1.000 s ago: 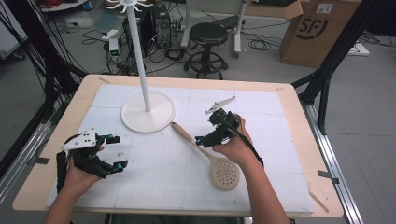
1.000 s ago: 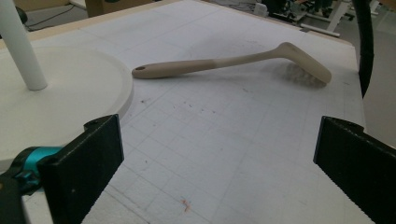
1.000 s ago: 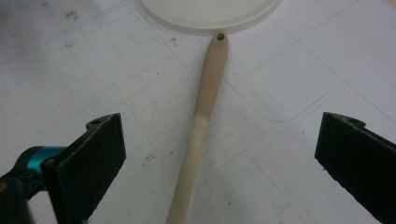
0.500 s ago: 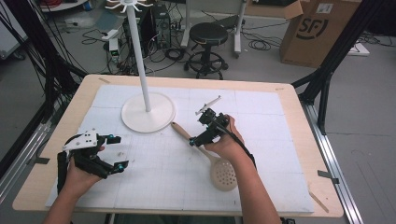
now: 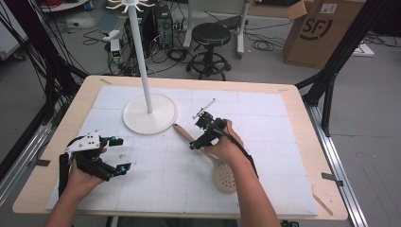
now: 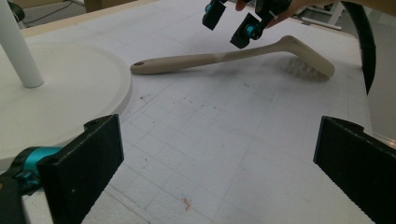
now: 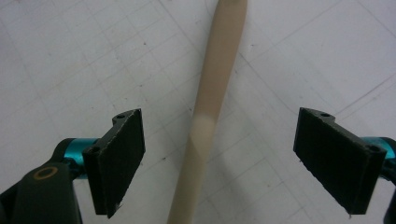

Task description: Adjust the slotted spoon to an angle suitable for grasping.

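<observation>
The right gripper (image 5: pixel 197 130) hangs over the handle of the beige slotted spoon (image 7: pixel 210 112) with its jaws spread wide, one either side of the handle — neither touching it. The spoon lies flat on the white mat (image 5: pixel 283 118), its handle end pointing toward 10 o'clock near the round base of the white stand (image 5: pixel 150 113), its perforated head toward 5 o'clock. The left gripper (image 5: pixel 120 154), at 8 o'clock on the mat, has its jaws wide apart too — holding nothing.
</observation>
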`<state>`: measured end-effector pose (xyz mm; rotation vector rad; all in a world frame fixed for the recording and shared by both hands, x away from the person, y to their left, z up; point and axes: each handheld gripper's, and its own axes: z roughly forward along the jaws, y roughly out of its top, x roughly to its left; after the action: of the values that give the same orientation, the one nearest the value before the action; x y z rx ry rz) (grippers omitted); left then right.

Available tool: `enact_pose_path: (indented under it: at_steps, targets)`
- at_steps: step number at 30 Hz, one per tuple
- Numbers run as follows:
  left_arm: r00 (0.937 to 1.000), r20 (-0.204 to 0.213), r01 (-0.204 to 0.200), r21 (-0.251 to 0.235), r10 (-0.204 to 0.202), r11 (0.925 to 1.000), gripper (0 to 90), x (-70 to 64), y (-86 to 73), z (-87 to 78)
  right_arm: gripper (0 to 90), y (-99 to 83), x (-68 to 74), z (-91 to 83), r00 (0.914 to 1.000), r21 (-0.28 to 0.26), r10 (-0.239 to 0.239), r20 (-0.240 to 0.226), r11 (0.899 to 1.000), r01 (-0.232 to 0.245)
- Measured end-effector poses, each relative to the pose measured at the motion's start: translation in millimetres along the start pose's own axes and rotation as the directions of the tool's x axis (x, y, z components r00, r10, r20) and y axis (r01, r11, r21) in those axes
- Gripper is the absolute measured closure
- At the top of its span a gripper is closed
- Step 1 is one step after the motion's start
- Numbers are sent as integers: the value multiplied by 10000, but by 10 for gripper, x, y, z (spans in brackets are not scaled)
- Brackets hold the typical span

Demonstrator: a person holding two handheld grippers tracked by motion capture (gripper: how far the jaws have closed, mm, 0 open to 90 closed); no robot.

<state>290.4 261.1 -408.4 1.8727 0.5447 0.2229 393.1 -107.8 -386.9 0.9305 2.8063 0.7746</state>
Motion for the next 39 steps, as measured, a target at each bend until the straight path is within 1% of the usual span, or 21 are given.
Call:
enact_pose_path:
  at_steps: [2,3,4,6,7,8,9,10,14,16,17,18,20,21,26,27,30,31,34,35,39]
  targets:
    - [10000,6,7,-2,-7,10000,21,1,-1,1,162,2,7,10,10000,11,-6,-29,10000,6]
    - [10000,-22,11,20,-11,10000,21,1,-2,0,175,9,15,36,10000,125,-79,-56,9999,80]
    - [10000,-17,2,34,-2,10000,21,1,-2,-2,193,9,15,47,9999,115,-95,-80,9999,96]
    - [10000,-4,3,27,-3,10000,21,-1,-2,-3,208,12,17,56,9999,172,-51,-94,9998,52]
    - [10000,27,0,42,0,10000,21,-3,-2,-4,228,13,13,69,9999,228,-35,-146,9997,38]
    - [10000,1,-39,53,39,10000,21,-6,-2,-3,240,17,20,85,9997,285,90,-243,9996,-83]
    - [10000,11,-46,63,45,10000,21,-9,-2,0,258,15,11,101,9997,390,-28,-251,9992,37]
    - [10000,20,-73,87,73,9999,21,-10,-1,7,299,18,9,130,9995,515,-22,-327,9987,39]
    - [10000,17,-51,82,51,10000,21,-4,-1,14,333,22,15,155,9995,628,5,-330,9980,16]
    - [10000,19,-67,78,67,9999,21,0,0,16,356,27,20,166,9991,699,4,-425,9976,26]
    - [10000,20,-70,93,70,9999,21,1,-1,16,389,27,14,177,9987,746,-52,-509,9972,90]
    - [10000,20,-60,118,60,9999,21,-1,-2,17,389,27,14,177,9987,746,-52,-509,9972,90]
    - [10000,27,-60,122,60,9999,21,-6,-3,17,433,23,12,193,9979,814,-1,-648,9967,54]
    - [10000,39,-57,123,56,9999,21,-9,-2,16,461,22,16,211,9981,951,0,-617,9954,59]
    - [10000,9,-53,120,53,9999,21,-11,0,16,497,26,29,253,9979,1079,-40,-652,9941,111]
    - [10000,-40,-40,119,40,9999,21,-6,1,14,510,26,38,270,9981,1176,-69,-617,9930,141]
    - [10000,-61,-28,126,29,9999,21,0,-2,14,531,26,38,282,9981,1212,-77,-610,9925,151]
    - [10000,-52,-35,145,35,9999,21,0,-2,17,551,29,30,279,9986,1174,-83,-527,9930,144]
    - [10000,-24,-55,161,55,9999,21,-7,-2,14,571,26,25,287,9988,1106,-36,-484,9938,89]
    - [10000,-17,-53,147,53,9999,21,-11,-2,14,590,27,27,298,9991,1187,-80,-419,9928,130]
    - [10000,-31,-57,130,58,9999,21,-12,0,14,612,31,38,311,9993,1168,-99,-351,9931,140]
